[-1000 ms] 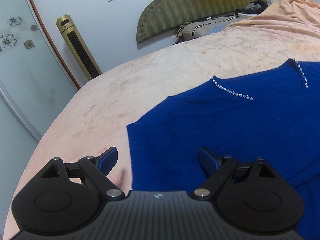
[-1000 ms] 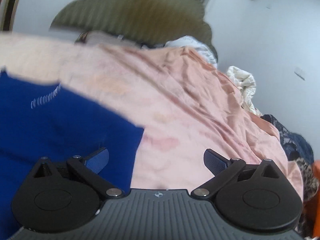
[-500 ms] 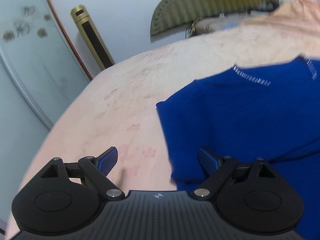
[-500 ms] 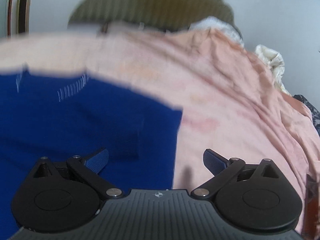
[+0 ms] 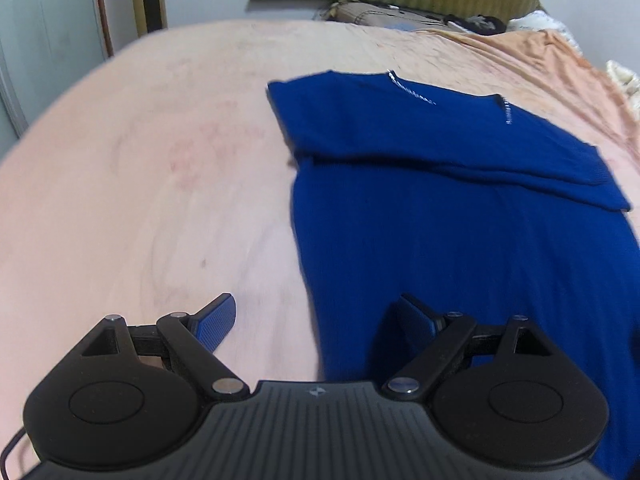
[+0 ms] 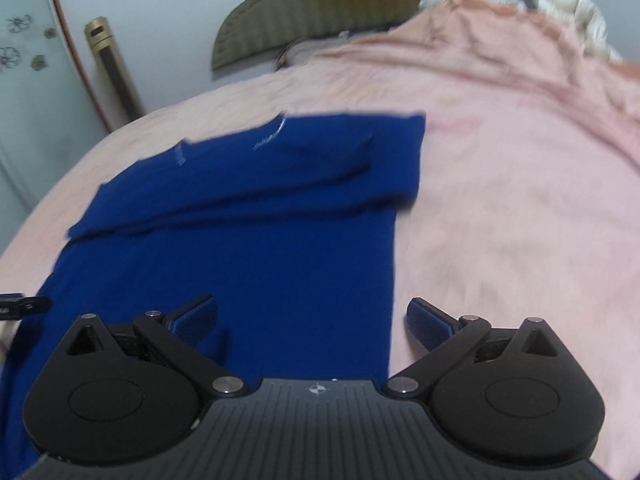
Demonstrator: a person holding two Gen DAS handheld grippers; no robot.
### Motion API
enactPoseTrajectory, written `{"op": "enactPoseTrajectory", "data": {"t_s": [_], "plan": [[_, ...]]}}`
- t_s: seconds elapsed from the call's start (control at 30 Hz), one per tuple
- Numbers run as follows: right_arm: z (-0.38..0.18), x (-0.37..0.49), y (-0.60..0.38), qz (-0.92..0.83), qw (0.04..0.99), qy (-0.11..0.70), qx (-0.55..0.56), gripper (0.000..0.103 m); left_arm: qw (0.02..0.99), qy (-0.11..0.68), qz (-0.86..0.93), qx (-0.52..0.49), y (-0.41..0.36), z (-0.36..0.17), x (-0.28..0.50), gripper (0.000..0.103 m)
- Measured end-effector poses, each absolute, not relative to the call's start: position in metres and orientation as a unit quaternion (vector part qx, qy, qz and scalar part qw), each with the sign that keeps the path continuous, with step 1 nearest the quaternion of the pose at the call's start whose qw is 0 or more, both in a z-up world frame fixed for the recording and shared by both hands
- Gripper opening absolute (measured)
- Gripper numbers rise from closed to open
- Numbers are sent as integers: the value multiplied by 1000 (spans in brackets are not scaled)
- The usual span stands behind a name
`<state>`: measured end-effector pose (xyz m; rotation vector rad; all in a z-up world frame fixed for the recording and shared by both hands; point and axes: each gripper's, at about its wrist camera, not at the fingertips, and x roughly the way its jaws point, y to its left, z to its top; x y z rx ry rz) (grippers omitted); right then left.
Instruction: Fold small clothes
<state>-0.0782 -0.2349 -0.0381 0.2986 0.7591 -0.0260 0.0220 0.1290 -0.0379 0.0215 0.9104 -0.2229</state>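
A dark blue knit top (image 5: 460,216) lies flat on the pink bedsheet (image 5: 160,184), its sleeves folded across the chest and small rhinestone trim at the neckline. It also shows in the right wrist view (image 6: 248,248). My left gripper (image 5: 316,320) is open and empty, hovering over the garment's near left edge. My right gripper (image 6: 312,322) is open and empty over the garment's near right edge. Part of the left gripper (image 6: 20,304) shows at the left edge of the right wrist view.
An olive headboard (image 6: 320,4) and a pillow (image 5: 372,10) are at the far end. Crumpled bedding (image 6: 576,12) is piled at the far right. A gold tower fan (image 6: 114,68) and a glass door (image 6: 24,92) stand left of the bed.
Both grippers have pulled back toward the garment's hem, staying open. The whole top with its folded sleeves now shows in both views.
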Motion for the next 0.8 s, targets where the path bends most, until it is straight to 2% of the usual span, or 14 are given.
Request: {"op": "enactPoseTrajectory", "data": {"t_s": [0.17,0.2,0.27,0.3,0.33,0.37,0.4,0.43,0.5,0.53,0.63,0.8], "plan": [[-43,-113,-242,-3,915,372,154,86,882,441,-159,-41,139,-42,16,85],[-43,-118,-243,3,915,370,161,78,883,438,-163,-45,138,-42,15,81],[-43,-125,-244,10,915,366,168,68,884,432,-170,-46,134,-43,14,71],[-44,-127,-245,13,915,367,169,58,884,430,-176,-48,132,-42,14,62],[-45,-128,-245,16,914,368,171,52,883,430,-181,-51,131,-43,15,55],[-45,-131,-245,22,913,368,174,51,883,429,-183,-53,131,-43,16,51],[-45,-133,-244,30,912,368,180,46,883,428,-186,-53,130,-44,16,42],[-47,-135,-244,38,910,368,189,34,885,425,-184,-51,129,-45,16,28],[-50,-136,-246,42,907,366,203,19,884,428,-179,-59,131,-46,17,6],[-51,-135,-249,48,904,363,220,10,881,430,-182,-71,134,-46,17,5],[-50,-134,-255,42,904,343,249,8,891,411,-181,-67,134,-37,15,5],[-21,-117,-257,38,924,306,226,7,912,366,-180,-53,126,-5,31,5]]}}
